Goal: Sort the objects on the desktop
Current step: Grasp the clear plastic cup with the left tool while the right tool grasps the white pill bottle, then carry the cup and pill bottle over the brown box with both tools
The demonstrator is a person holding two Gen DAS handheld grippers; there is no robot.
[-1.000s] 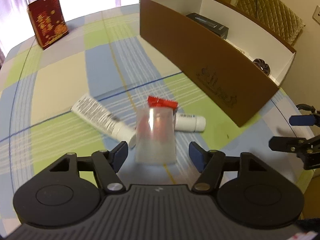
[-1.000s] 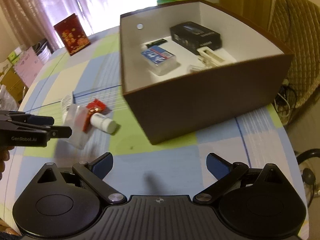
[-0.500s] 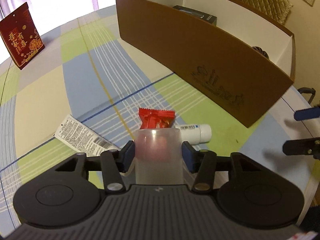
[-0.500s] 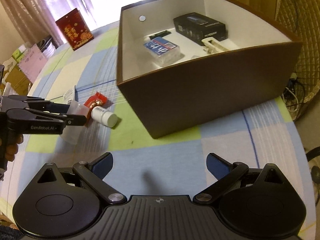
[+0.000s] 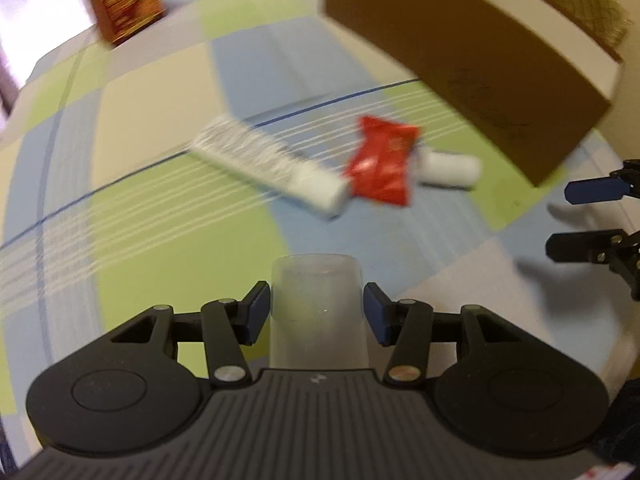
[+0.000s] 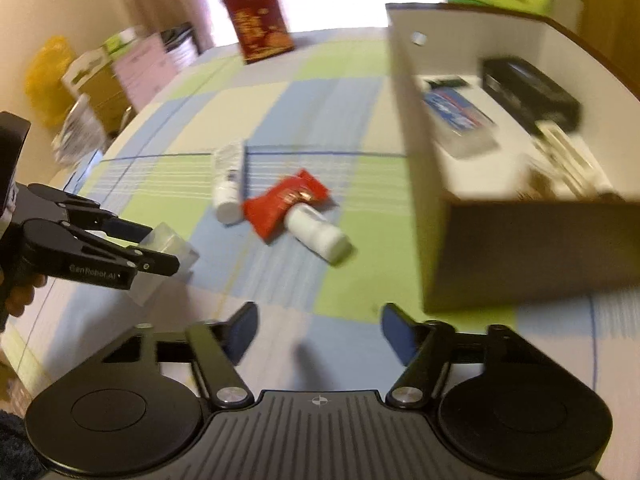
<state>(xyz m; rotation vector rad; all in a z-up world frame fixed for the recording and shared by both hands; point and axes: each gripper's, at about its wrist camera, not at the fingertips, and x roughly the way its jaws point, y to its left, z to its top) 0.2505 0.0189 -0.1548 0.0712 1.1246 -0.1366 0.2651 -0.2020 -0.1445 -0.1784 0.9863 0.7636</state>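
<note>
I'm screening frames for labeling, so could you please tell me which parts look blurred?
Left wrist view: red packet and tube smeared, translucent cup fairly sharp. Right wrist view: brown box streaked, window glare behind.

I see a counter [image 6: 280,112] under a checked cloth of green, blue and cream. On it lie a white tube [image 6: 228,178], a red packet [image 6: 286,202] partly over a white bottle [image 6: 318,232], all close together. A brown box [image 6: 520,256] stands to their right, and a red carton [image 6: 258,24] at the far edge.
</note>
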